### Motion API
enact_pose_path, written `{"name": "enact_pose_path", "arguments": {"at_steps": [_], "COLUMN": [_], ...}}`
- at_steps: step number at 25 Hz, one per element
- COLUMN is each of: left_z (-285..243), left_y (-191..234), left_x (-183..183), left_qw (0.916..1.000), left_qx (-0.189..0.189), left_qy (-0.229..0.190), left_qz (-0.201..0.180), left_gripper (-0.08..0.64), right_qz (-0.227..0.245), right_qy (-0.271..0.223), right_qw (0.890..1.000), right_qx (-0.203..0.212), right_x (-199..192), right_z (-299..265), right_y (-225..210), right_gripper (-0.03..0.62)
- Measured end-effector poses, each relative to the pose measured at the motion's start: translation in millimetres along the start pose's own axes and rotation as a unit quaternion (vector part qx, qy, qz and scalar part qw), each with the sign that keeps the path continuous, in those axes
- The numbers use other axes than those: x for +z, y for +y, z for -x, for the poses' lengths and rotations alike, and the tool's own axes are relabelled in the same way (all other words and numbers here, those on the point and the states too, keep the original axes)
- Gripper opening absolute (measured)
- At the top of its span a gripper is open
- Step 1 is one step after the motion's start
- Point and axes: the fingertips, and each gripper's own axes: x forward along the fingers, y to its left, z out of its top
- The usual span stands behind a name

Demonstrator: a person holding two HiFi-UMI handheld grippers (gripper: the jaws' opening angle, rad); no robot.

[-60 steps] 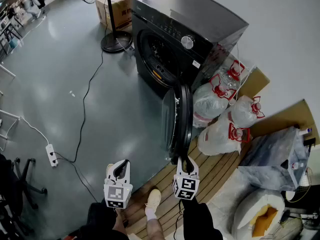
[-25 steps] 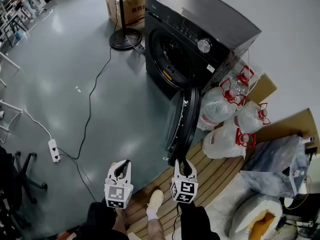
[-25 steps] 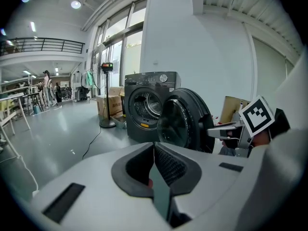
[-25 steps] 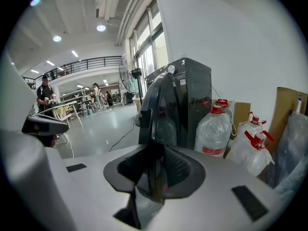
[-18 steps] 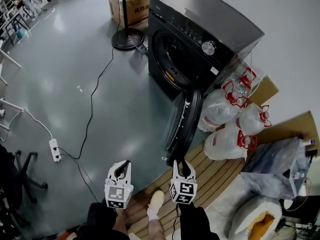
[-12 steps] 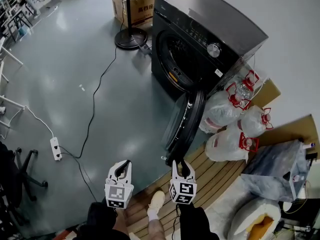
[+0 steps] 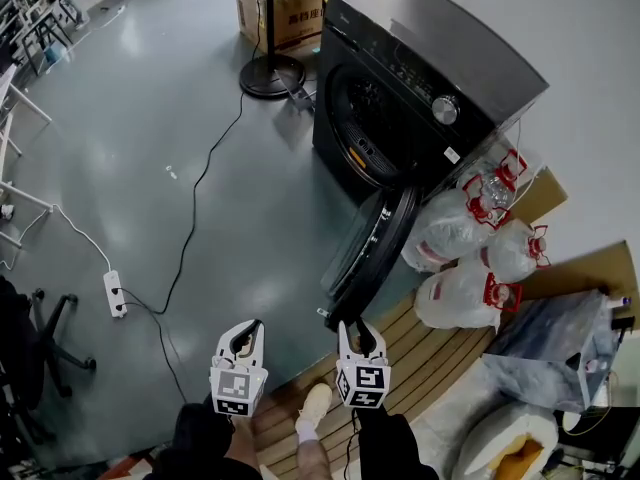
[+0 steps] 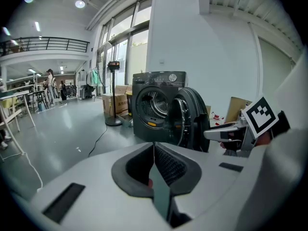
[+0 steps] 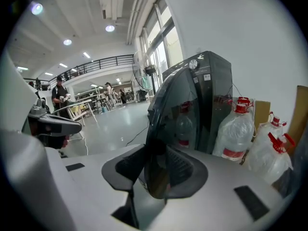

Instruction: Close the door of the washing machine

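Observation:
The dark washing machine [image 7: 420, 78] stands at the upper right with its round door [image 7: 372, 248] swung out toward me. My right gripper [image 7: 352, 328] is at the door's free edge. In the right gripper view the door rim [image 9: 178, 109] stands between the jaws of the right gripper [image 9: 154, 170], which are opening, and the pads are not pressing on it. My left gripper [image 7: 243, 336] hangs to the left of the door over the bare floor, shut and holding nothing. The left gripper view shows the drum opening [image 8: 154, 105] ahead, beyond the left gripper [image 8: 155, 153].
Bagged water jugs [image 7: 470, 218] with red caps lie right of the door. A slatted wooden platform [image 7: 430, 348] is under my feet. A fan stand [image 7: 270, 73], a cardboard box [image 7: 285, 13], a black cable and a power strip [image 7: 115, 293] occupy the floor on the left.
The door's free edge has swung a little to the left with my right gripper at it. The machine sits further right in the head view. The left gripper keeps its place in the picture.

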Motion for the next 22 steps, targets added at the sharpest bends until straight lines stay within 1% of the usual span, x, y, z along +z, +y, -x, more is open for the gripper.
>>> {"name": "enact_pose_path", "arguments": {"at_steps": [7,12,17,22], "left_z": [2.4,7.7,6.6,4.9], "left_y": [18.1,32.2,46.5,58.5], "left_x": [0.2,-6.4,-4.2,-3.5], "left_qw": [1.0,0.9998,0.9996,0.9995], "left_qx": [0.008,0.015,0.025,0.024], "left_qy": [0.001,0.004,0.001,0.003], "left_qz": [0.004,0.013,0.015,0.019], "left_gripper": [0.026,0.026,0.026,0.026], "right_qz": [0.007,0.01,0.005,-0.002], "right_qy": [-0.001,0.002,0.003,0.006], "right_qw": [1.0,1.0,1.0,1.0], "right_qx": [0.01,0.015,0.018,0.016], "right_x": [6.7,9.9,13.3,17.9], "right_z": [-13.0,-22.0,-32.4,-41.9], "right_y": [17.5,30.0,38.6,47.7], "right_gripper": [0.149,0.152,0.153,0.155]}}
